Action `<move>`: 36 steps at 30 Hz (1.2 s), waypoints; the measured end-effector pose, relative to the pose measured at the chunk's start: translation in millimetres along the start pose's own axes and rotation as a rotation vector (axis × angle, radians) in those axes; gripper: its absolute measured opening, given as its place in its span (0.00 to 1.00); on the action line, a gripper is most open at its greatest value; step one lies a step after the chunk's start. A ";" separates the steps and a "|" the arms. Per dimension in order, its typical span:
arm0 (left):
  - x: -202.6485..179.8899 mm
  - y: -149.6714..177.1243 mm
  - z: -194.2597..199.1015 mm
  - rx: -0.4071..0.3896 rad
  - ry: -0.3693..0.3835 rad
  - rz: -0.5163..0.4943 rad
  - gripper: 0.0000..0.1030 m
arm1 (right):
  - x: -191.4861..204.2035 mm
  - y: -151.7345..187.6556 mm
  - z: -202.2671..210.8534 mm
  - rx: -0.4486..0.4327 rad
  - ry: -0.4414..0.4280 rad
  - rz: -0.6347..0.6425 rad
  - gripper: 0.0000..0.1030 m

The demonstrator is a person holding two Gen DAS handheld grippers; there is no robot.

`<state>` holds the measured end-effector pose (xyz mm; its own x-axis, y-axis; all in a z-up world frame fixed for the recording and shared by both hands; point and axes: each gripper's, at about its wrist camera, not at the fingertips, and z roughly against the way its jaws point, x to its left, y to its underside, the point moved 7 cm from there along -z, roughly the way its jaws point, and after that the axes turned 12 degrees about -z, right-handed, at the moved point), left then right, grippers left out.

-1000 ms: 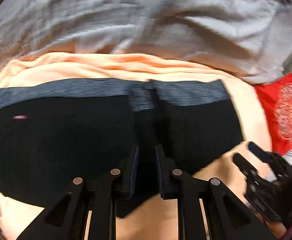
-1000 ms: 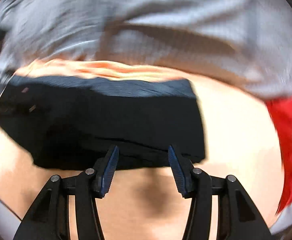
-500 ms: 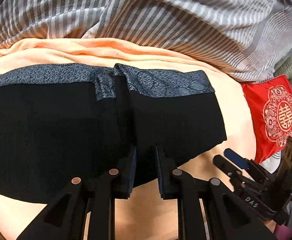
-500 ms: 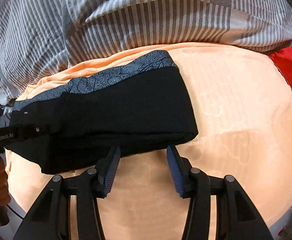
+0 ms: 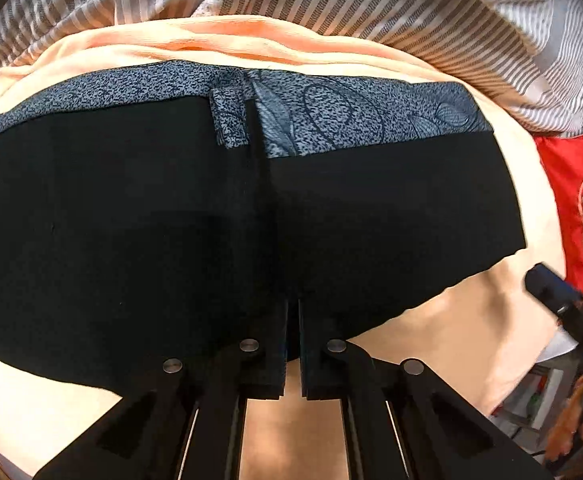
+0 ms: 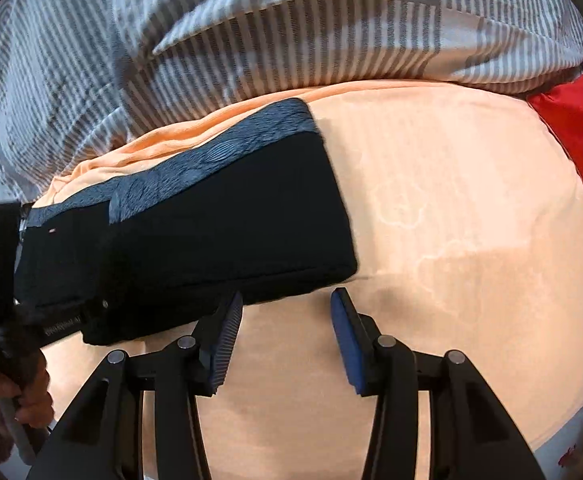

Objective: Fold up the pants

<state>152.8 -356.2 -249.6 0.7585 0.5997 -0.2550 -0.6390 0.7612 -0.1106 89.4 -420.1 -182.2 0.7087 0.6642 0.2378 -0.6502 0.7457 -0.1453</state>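
Ahead of left tongs (image 5: 292, 320): black pants (image 5: 171, 240), folded, flat on peach bed sheet (image 5: 471, 340), patterned grey waistband (image 5: 351, 120) on far side. Left tongs clamped on pants' near edge. Right tongs (image 6: 283, 340) spread apart, holding nothing, just short of pants' near right corner. Striped duvet (image 6: 251, 40) beyond pants; red cushion (image 6: 575, 120) far right.

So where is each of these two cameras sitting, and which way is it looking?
Left wrist: rides the left gripper, looking along its shut fingers clamped on the black pants; the right gripper shows at the edge.
Right wrist: rides the right gripper, fingers open over the peach sheet; a hand shows.
Shared: pants, sheet, striped duvet.
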 end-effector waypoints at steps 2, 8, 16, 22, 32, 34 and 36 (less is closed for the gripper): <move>-2.0 0.5 1.3 -0.005 -0.009 -0.008 0.06 | -5.0 -6.5 0.5 -0.006 -0.006 -0.018 0.48; 9.2 2.0 36.5 -0.040 -0.100 -0.027 0.06 | -14.7 -37.9 -2.2 -0.002 -0.072 -0.107 0.24; -2.3 -71.1 54.0 -0.162 -0.081 -0.005 0.06 | 1.5 -106.0 -28.3 -0.009 -0.108 -0.140 0.24; -3.3 -88.1 2.1 -0.079 -0.116 0.041 0.06 | 26.1 -124.1 -55.3 -0.002 -0.122 -0.076 0.24; -5.5 -58.1 -16.9 -0.049 -0.127 0.011 0.06 | 35.2 -95.7 -54.6 0.026 -0.108 -0.025 0.24; -5.3 -57.7 -16.6 -0.050 -0.125 0.012 0.06 | 34.1 -84.0 -38.3 0.014 -0.099 -0.009 0.24; -5.1 -53.7 -15.2 -0.057 -0.132 0.006 0.06 | 33.7 -63.9 -22.6 0.013 -0.091 0.013 0.24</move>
<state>181.3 -403.9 -257.0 0.7627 0.6341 -0.1274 -0.6467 0.7447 -0.1651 160.9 -444.2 -186.6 0.6727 0.6661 0.3222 -0.6631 0.7359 -0.1368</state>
